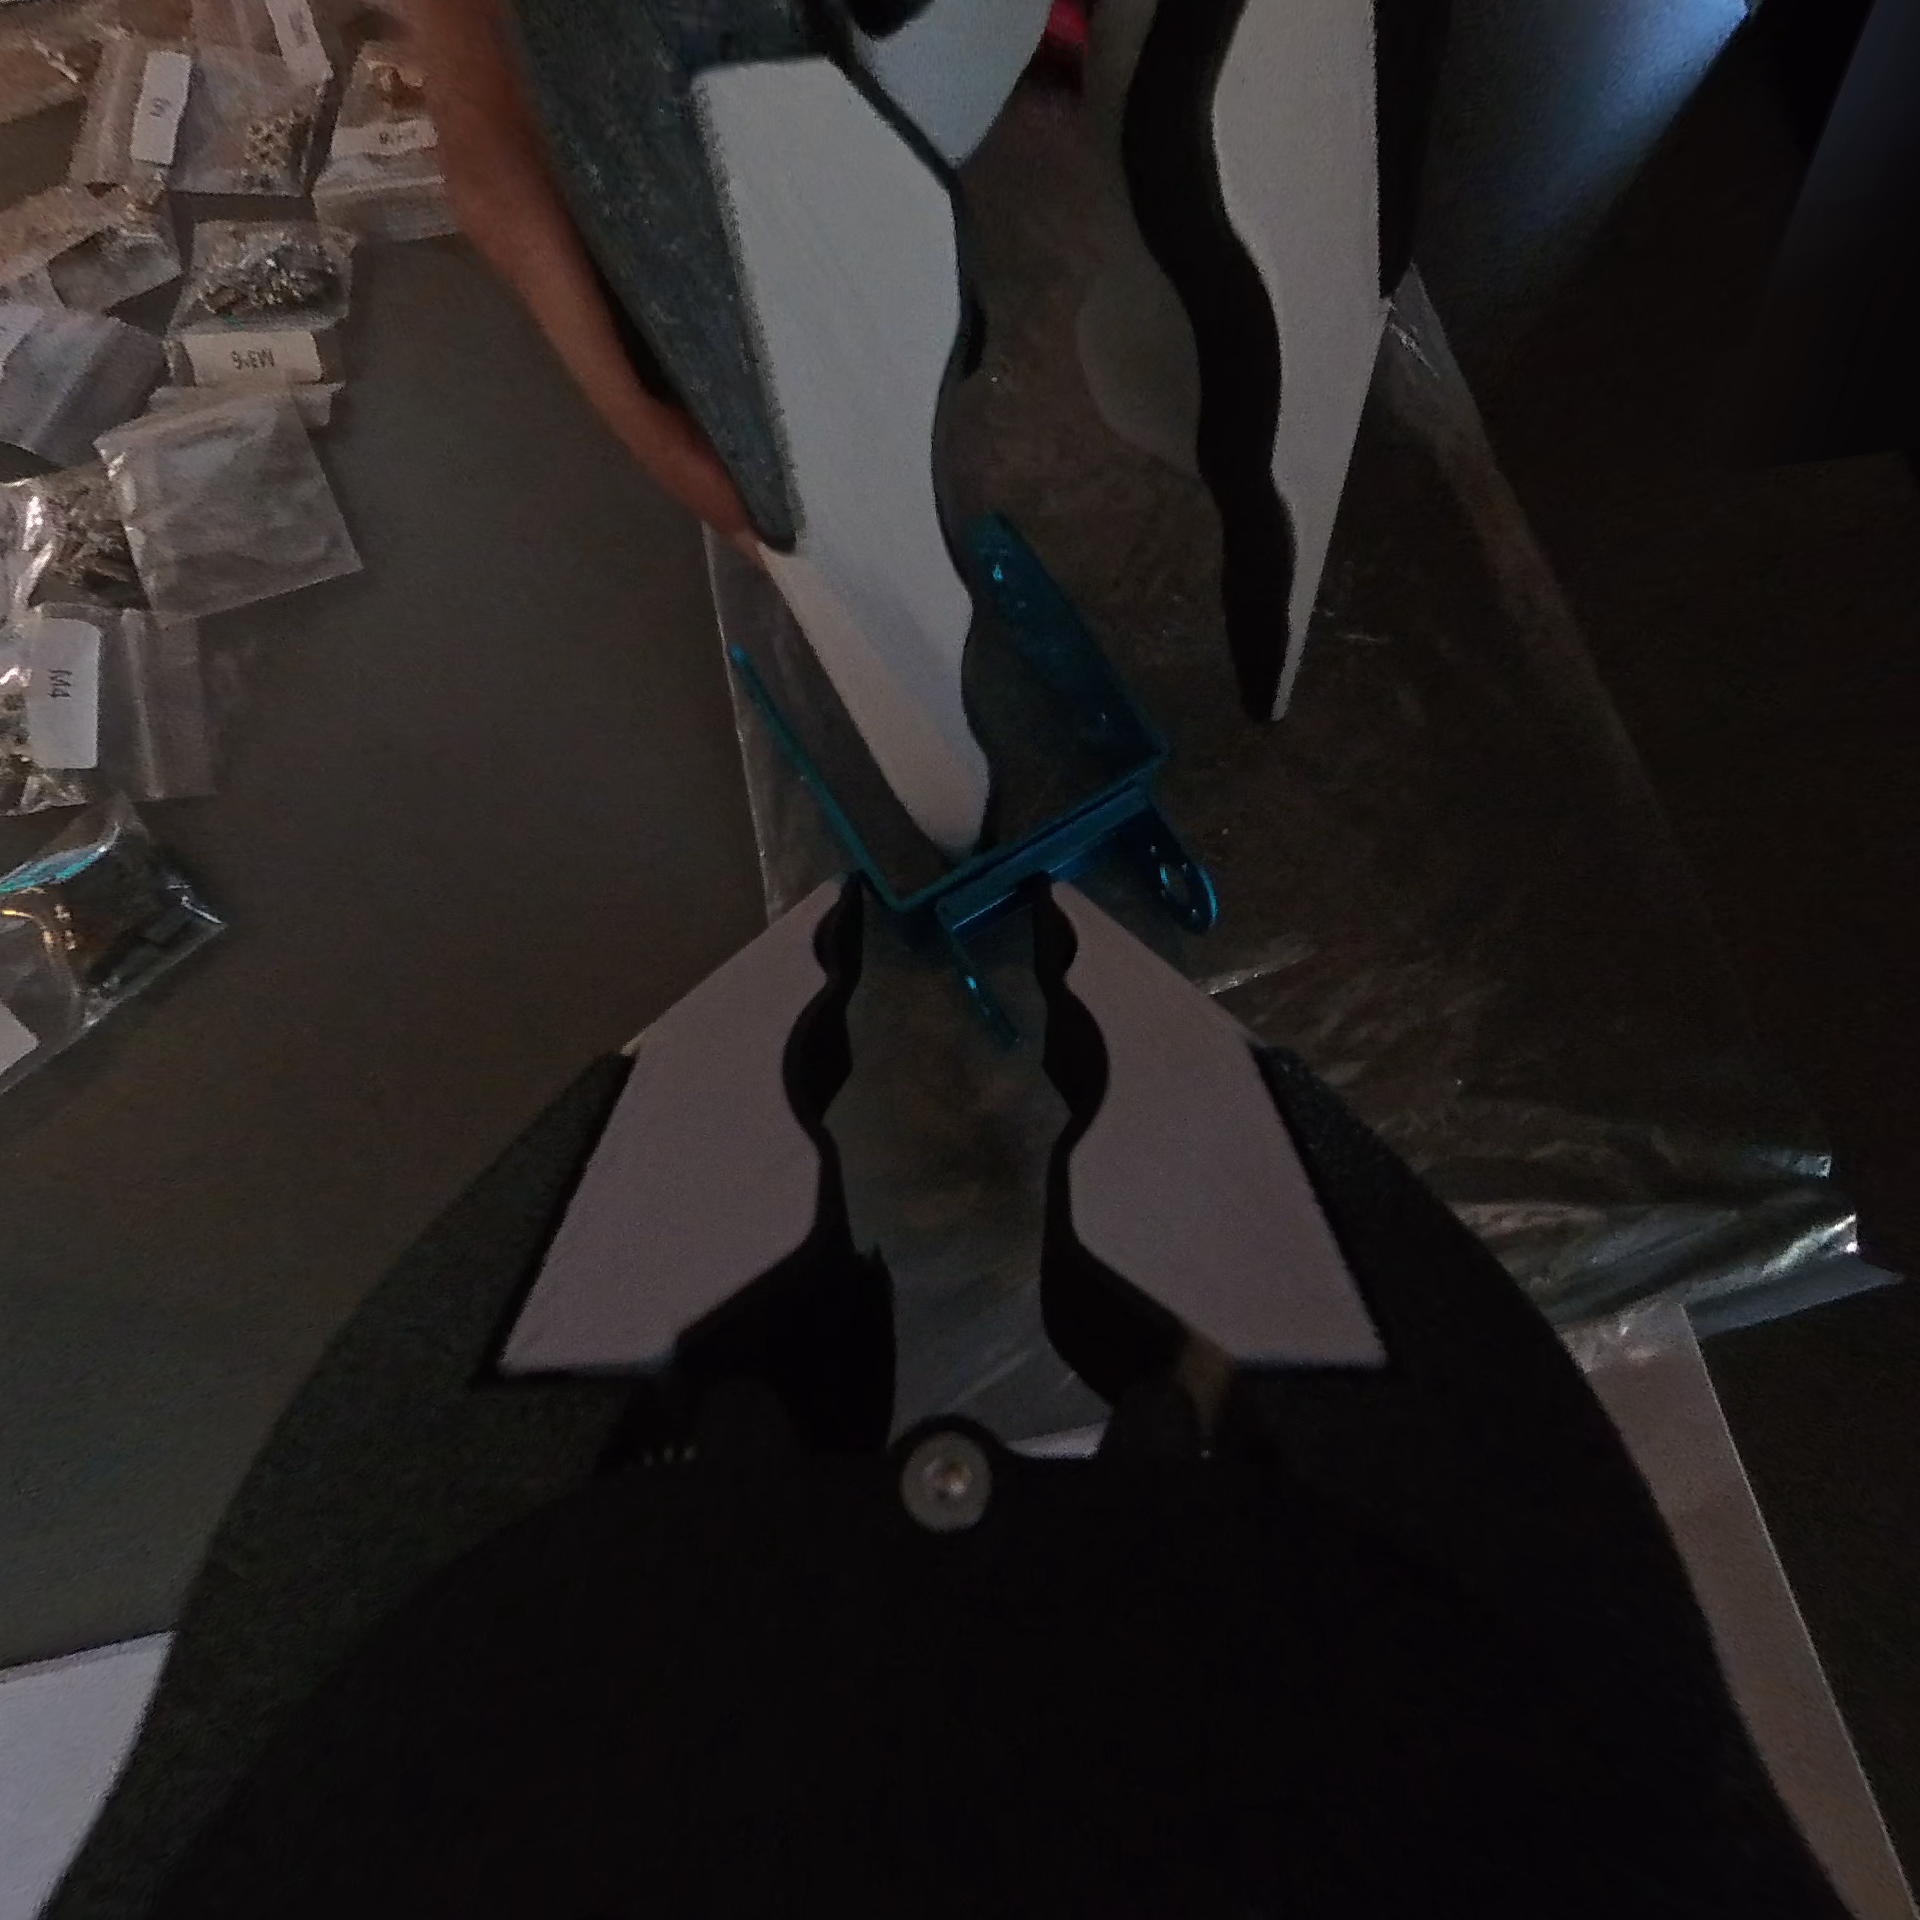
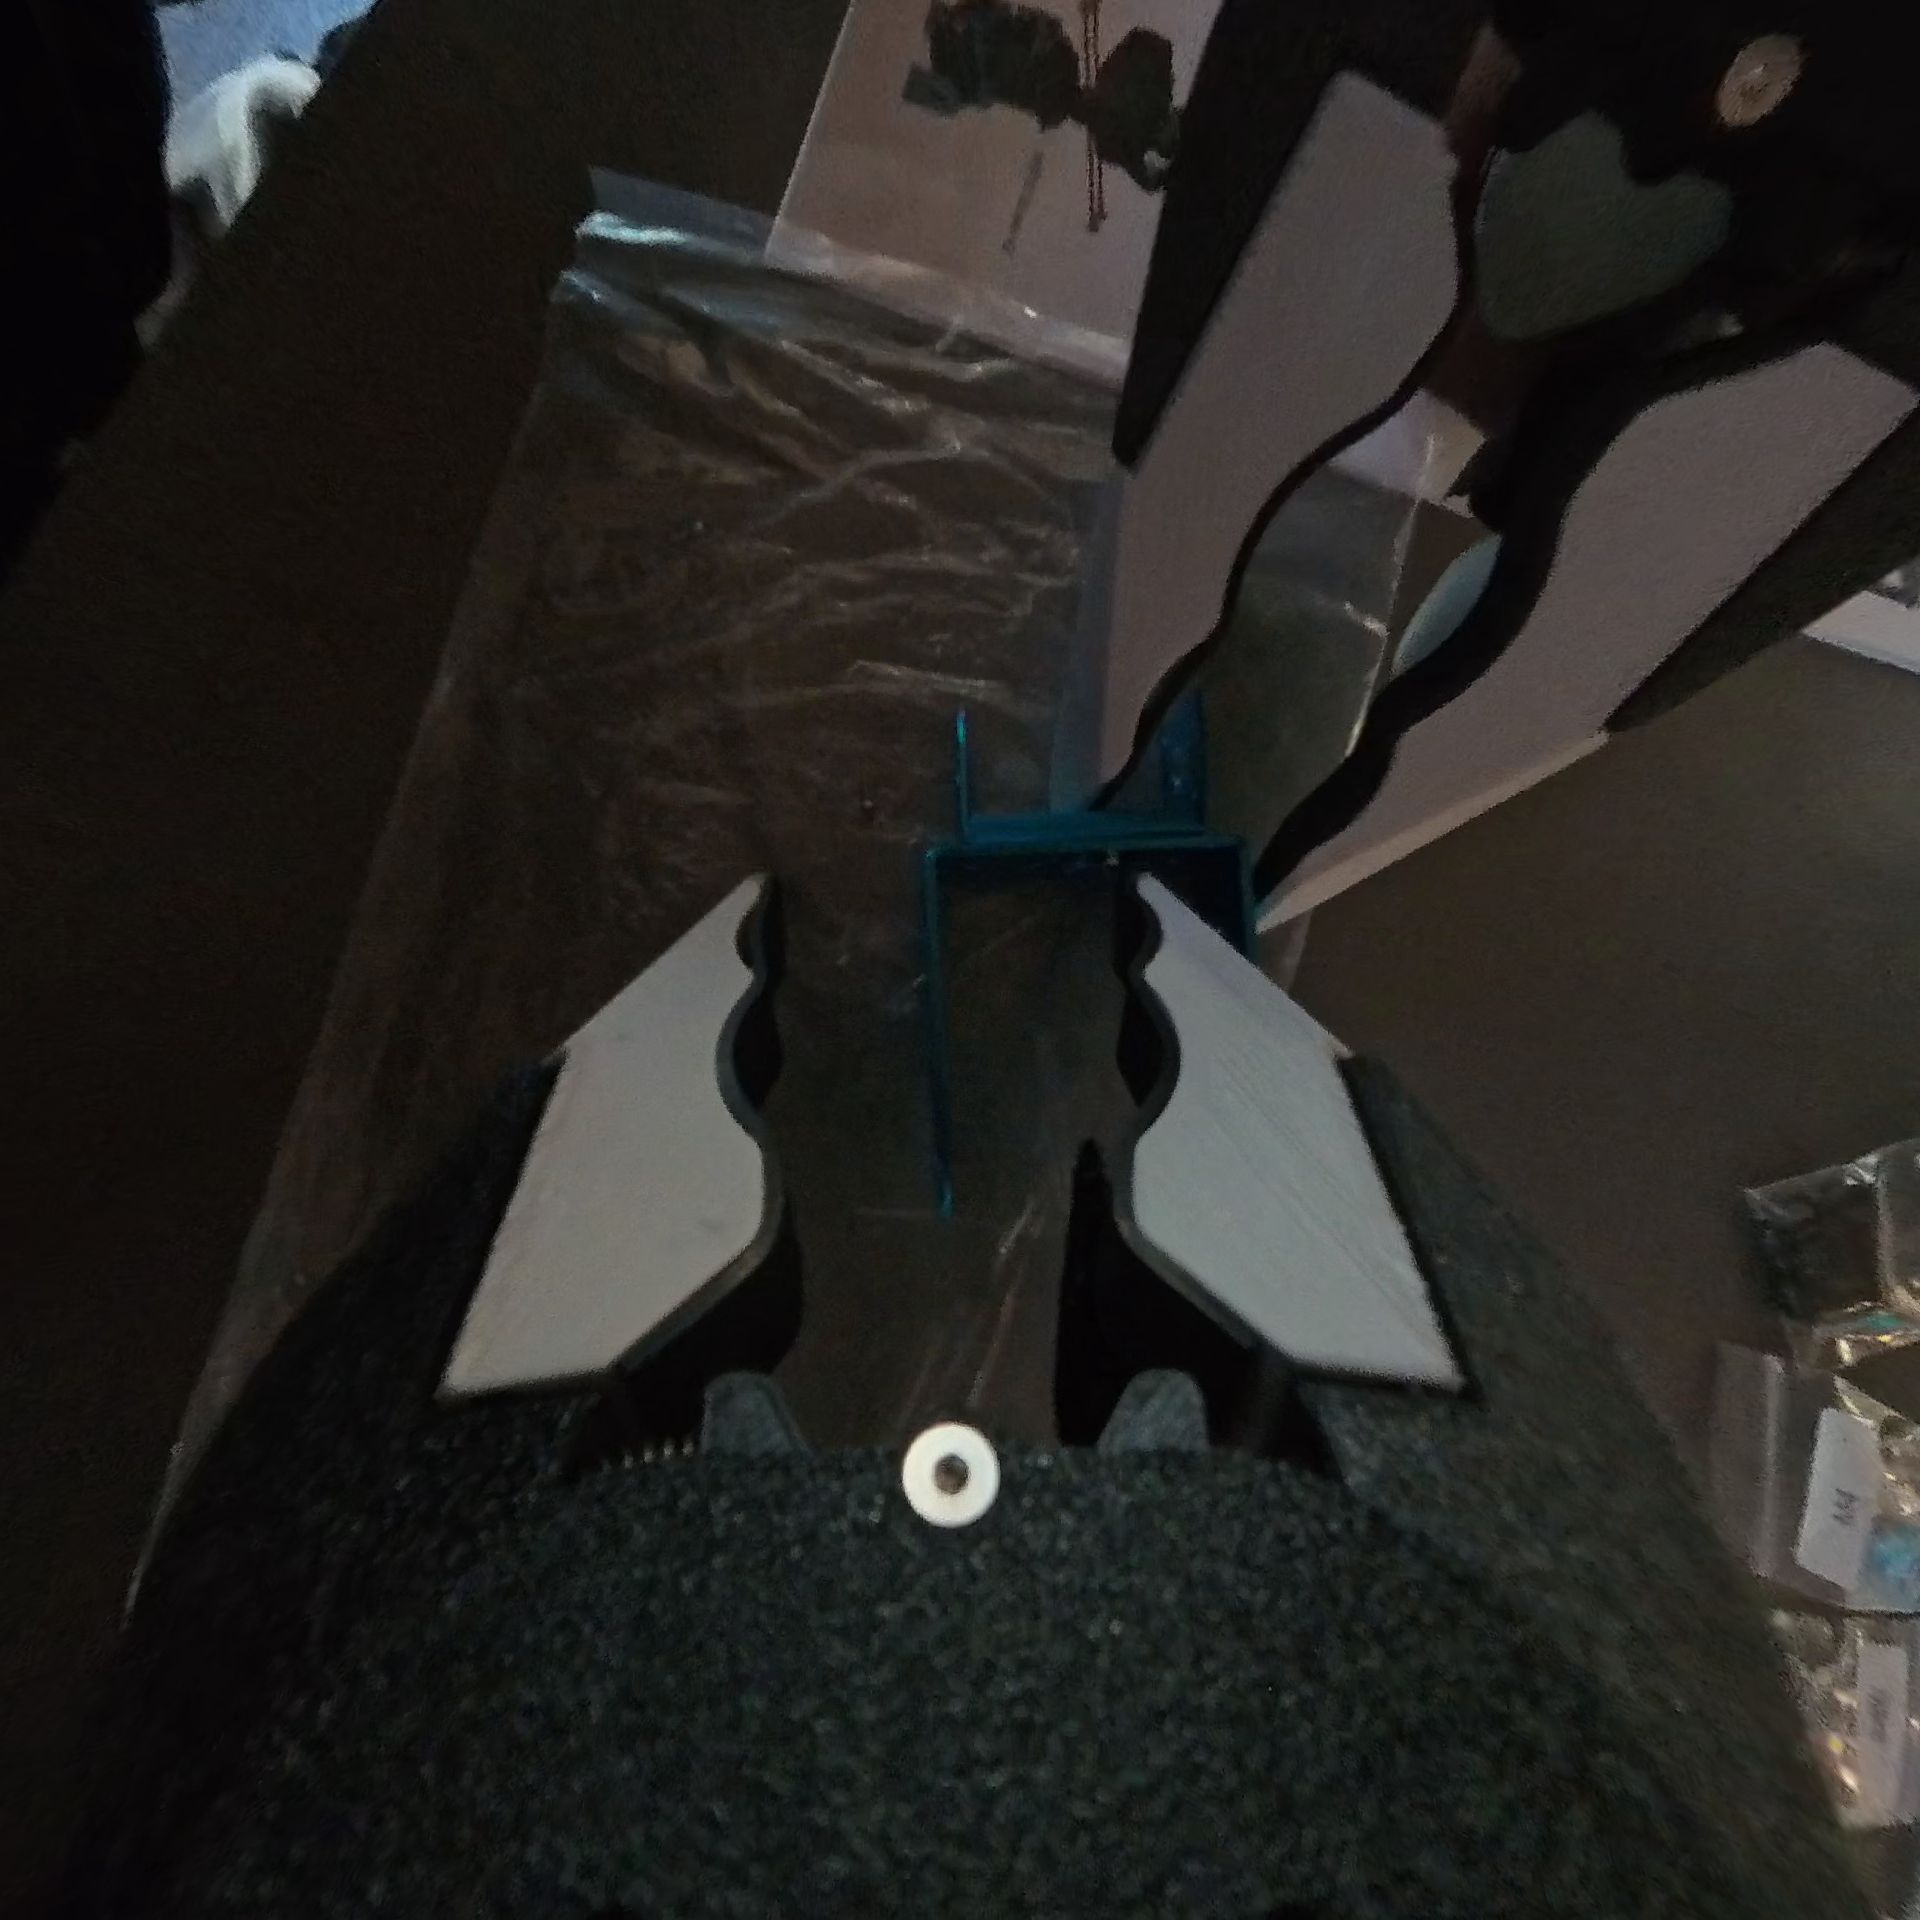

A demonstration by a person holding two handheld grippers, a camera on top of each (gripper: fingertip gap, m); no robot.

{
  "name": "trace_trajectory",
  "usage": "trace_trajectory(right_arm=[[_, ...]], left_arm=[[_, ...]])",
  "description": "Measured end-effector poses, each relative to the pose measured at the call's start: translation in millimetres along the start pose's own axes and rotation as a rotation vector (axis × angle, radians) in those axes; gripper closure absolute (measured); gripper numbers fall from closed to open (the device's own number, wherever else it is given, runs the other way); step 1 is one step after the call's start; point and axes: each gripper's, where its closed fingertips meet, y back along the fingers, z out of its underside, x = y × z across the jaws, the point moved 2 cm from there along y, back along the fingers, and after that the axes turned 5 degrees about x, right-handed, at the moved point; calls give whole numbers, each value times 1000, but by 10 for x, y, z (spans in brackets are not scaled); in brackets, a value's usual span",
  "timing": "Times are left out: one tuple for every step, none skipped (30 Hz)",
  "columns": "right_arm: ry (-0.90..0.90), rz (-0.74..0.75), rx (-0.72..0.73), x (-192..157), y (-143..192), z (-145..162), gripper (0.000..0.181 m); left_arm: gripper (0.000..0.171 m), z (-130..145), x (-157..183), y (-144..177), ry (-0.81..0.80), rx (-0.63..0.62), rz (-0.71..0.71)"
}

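A blue metal bracket (image 1: 1049,847), made of two U-shaped parts joined back to back, sits on a clear plastic bag (image 1: 1403,935); it also shows in the right wrist view (image 2: 1081,836). My left gripper (image 1: 945,888) is open, its fingertips either side of one thin arm of the bracket. My right gripper (image 2: 951,883) is wide open. One of its fingers (image 2: 1195,997) is inside the U and the other is outside, so they straddle a bracket arm. The grippers face each other; the right gripper (image 1: 1101,764) comes in from the top in the left wrist view.
Several small clear bags of hardware with white labels (image 1: 208,436) lie on the dark table; they also show in the right wrist view (image 2: 1839,1455). A person's finger (image 1: 623,416) rests on the right gripper. White paper (image 2: 935,135) lies beyond the bag.
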Motion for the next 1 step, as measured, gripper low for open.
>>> trace_trajectory(right_arm=[[13, 17, -16, 18, 3, 12, 116]], left_arm=[[140, 0, -1, 0, 2, 0, 1]])
